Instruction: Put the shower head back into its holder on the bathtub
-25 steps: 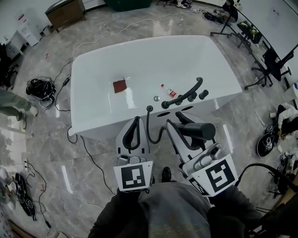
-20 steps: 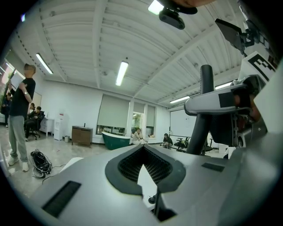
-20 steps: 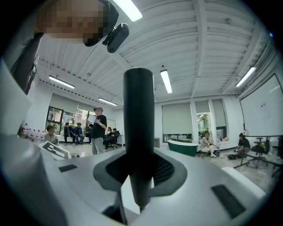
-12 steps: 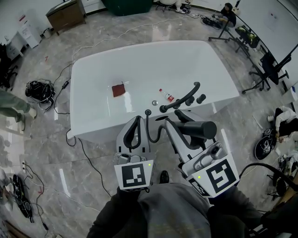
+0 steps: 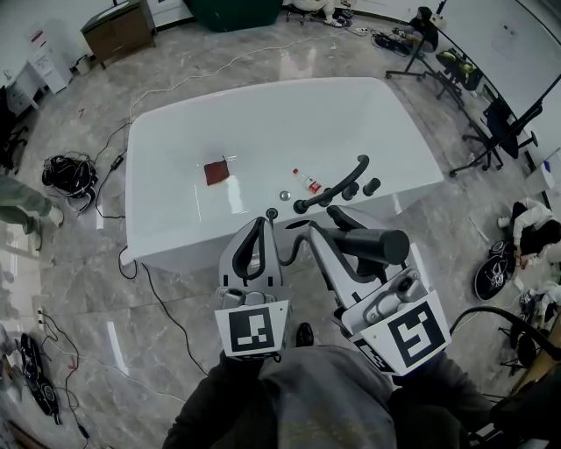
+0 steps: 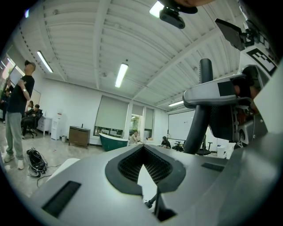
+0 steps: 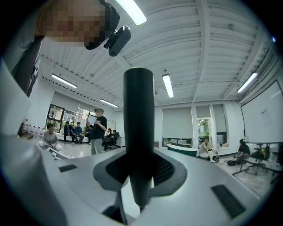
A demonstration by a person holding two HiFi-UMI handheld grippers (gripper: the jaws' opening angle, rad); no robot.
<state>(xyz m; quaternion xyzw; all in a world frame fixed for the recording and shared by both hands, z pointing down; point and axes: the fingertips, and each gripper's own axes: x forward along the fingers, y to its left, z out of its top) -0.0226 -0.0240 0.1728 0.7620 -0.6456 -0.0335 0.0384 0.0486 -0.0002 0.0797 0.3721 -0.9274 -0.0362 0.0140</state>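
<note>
The shower head [image 5: 375, 245], a smooth dark round bar, is clamped in the jaws of the right gripper [image 5: 331, 226], in the air just before the glossy white bathtub [image 5: 175, 232]. Over the last second the bathtub only drifted slightly left in the head view, so the holder seems no nearer. The left gripper [image 5: 254, 230] has its jaws closed on nothing, beside the thin black hose [image 5: 281, 245].

Evidently a big open lab or test hall, not a home bathroom. Freestanding white bathtub [image 5: 368, 123] set mid-room on a polished marble floor [image 5: 105, 289], loose cables [image 5: 66, 171] trailing nearby. Office chairs [image 5: 495, 131] and a wooden cabinet [image 5: 118, 24] round the edges. Overhead, a ribbed ceiling with strip lights [image 6: 120, 75]; further off, roller blinds [image 6: 111, 114], a whiteboard [image 7: 264, 128] and seated people [image 7: 48, 134].
</note>
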